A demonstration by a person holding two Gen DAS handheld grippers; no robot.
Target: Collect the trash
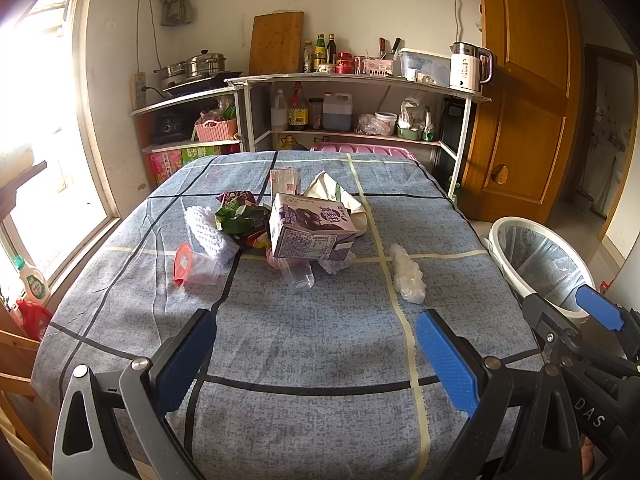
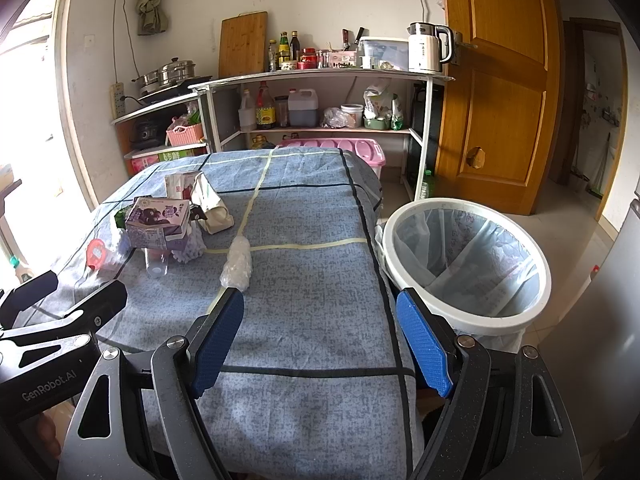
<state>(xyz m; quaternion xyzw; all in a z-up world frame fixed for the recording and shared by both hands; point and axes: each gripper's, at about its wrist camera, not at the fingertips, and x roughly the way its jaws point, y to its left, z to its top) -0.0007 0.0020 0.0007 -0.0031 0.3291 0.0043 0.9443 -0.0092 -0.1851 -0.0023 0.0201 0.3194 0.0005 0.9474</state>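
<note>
Both tools are hovering over the near end of the tabletop (image 1: 320,340), which is wearing a blue-grey checked cloth; the left tool (image 1: 316,356) is holding its blue pads spread wide with nothing between them, and the right tool (image 2: 320,340) is likewise standing spread and empty. The trash is sitting in a loose heap toward the far middle of the cloth: a purple milk carton (image 1: 310,228) is lying on its side atop a clear plastic bottle (image 1: 298,274), a crumpled green snack wrapper (image 1: 240,218) is resting just left of the carton, and a white knitted cloth (image 1: 208,232) is lying beside that wrapper. A clear cup with a red lid (image 1: 192,266) is lying tipped over at the left edge of the heap, a small pink drink box (image 1: 285,180) is standing upright behind it, and a crumpled clear plastic bag (image 1: 408,274) is lying apart to the right. A white bin lined with a translucent bag (image 2: 466,260) is standing just beside the tabletop's right edge
</note>
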